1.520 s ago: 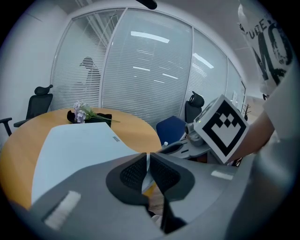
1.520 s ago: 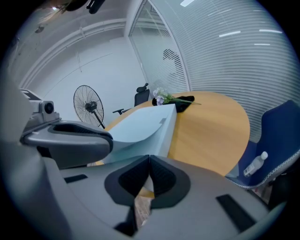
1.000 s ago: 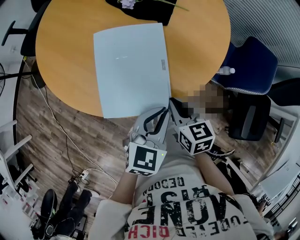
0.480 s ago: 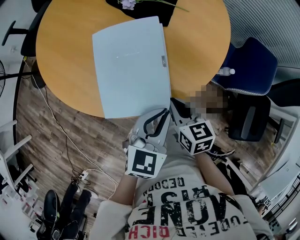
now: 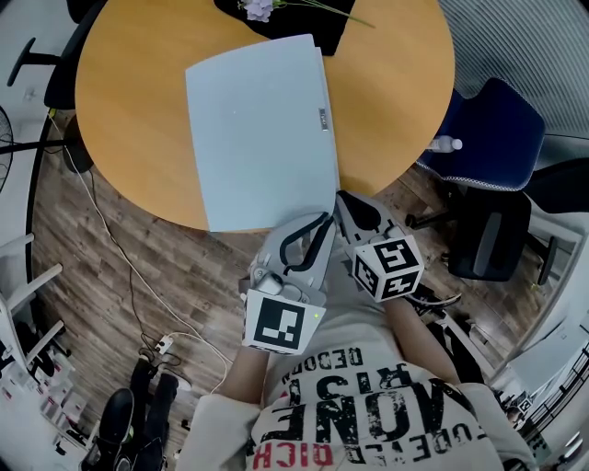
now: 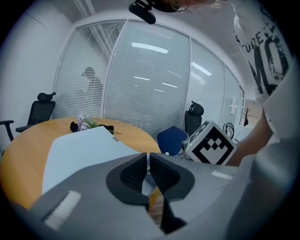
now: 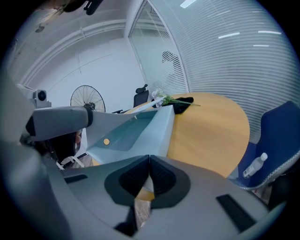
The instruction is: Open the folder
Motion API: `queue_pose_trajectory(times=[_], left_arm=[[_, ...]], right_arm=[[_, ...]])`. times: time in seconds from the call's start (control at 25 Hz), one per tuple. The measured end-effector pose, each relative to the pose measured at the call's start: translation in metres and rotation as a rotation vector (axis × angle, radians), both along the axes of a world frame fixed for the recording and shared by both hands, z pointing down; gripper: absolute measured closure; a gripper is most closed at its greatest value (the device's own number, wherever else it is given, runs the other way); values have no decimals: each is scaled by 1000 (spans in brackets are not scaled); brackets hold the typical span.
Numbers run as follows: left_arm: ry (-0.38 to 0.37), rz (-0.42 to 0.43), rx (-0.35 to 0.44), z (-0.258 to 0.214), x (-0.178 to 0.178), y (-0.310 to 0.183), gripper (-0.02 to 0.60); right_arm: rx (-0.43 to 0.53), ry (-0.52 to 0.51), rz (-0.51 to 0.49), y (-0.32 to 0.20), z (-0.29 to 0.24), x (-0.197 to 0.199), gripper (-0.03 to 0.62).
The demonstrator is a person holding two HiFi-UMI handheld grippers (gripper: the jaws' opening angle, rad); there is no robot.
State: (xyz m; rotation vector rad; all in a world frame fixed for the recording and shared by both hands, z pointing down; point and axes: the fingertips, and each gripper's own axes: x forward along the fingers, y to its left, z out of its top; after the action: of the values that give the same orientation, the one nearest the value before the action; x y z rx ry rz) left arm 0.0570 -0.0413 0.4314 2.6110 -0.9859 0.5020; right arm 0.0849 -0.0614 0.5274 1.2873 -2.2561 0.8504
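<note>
1. I am holding my left gripper (image 6: 148,161) with its jaws nearly together, and a thin pale sheet is sitting pinched between the pads: the top cover of the folder (image 5: 258,129).
2. I am holding my right gripper (image 7: 149,164) with its jaws pressed together on the folder's near right corner; it looks like the lower leaf is caught there, though the pads are hiding most of it.
3. The folder is lying flat on the round wooden table (image 5: 129,120), pale blue, with its near edge hanging just past the table rim toward me.
4. In the right gripper view the cover is standing raised off the lower leaf at my end, and a small round spot (image 7: 107,141) is showing on the inside.
5. In the head view both grippers are sitting side by side at that near right corner, left beside right, with their 2 marker cubes close to my chest.
6. A small grey tab (image 5: 322,116) is showing on the folder's right edge.
7. A sprig of pale flowers (image 5: 259,7) is lying on a black cloth (image 5: 304,23) at the table's far edge, just beyond the folder.
8. A blue chair (image 5: 488,129) is standing to the right of the table, with a small clear bottle (image 5: 444,142) lying on its seat.
</note>
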Motion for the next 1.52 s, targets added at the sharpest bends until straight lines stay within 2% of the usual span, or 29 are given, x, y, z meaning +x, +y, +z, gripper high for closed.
queue_pose_trajectory(times=[0.8,1.0,1.16,1.52], left_arm=[[65,-36,37,-27,-22,1,552],[100,-82,52,-47,-38,-3,554],[136,-123,22,-54,-50,-3,557],[165,-210,39,-70,-78,1,561]], right_arm=[[21,63,6,-2,1,-3,580],[29,83,8,-3,1,-5,582],[26,96,17,-4,1,-4,582],[17,94,58,-4,1,-3,582]])
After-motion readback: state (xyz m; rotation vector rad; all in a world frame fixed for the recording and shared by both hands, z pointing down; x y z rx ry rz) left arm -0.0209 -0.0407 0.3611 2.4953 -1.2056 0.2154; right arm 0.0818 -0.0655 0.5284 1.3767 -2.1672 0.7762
